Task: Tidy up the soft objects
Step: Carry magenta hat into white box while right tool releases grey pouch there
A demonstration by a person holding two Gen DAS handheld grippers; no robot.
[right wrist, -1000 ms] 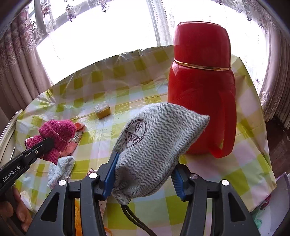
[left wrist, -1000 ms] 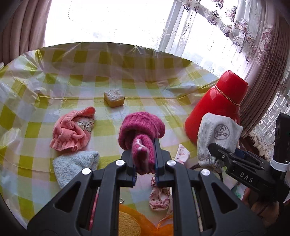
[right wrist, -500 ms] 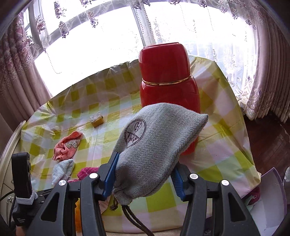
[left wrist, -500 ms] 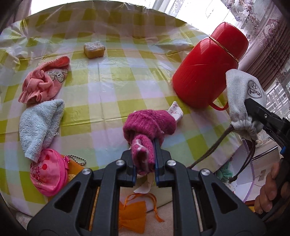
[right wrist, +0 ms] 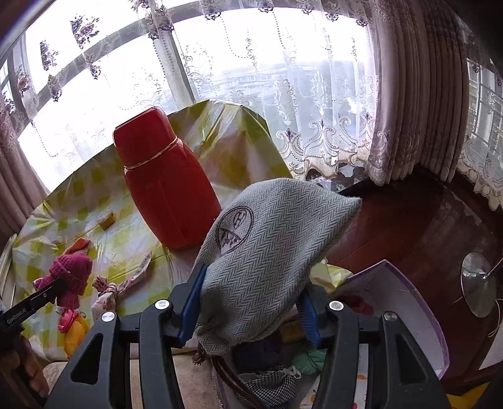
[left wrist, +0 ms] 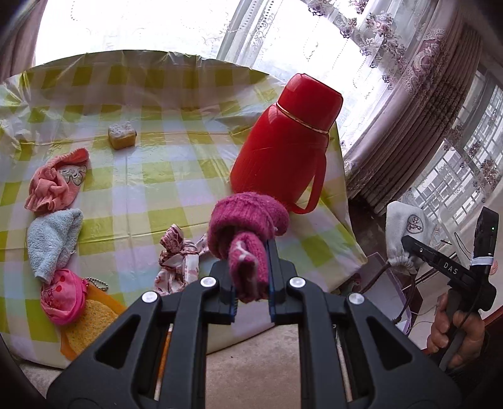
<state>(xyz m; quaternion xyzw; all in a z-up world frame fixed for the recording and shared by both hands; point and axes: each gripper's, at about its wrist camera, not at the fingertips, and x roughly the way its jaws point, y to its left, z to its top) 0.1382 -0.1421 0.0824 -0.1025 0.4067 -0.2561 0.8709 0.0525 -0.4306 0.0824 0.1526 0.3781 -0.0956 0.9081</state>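
Grey pouch [right wrist: 270, 251] clamped in my right tongs [right wrist: 251, 302] above box [right wrist: 418, 302]; left tongs [left wrist: 250, 277] clamp magenta knit [left wrist: 248, 226]. Next: drop pouch in.

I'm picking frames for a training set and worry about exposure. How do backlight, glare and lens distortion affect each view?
Left wrist view: the window is blown out to white, the tablecloth shows plastic sheen, the magenta knit hat stays sharp. Right wrist view: softer backlight through the lace curtain, the grey pouch is evenly lit. Both: fisheye bending, dark corners.
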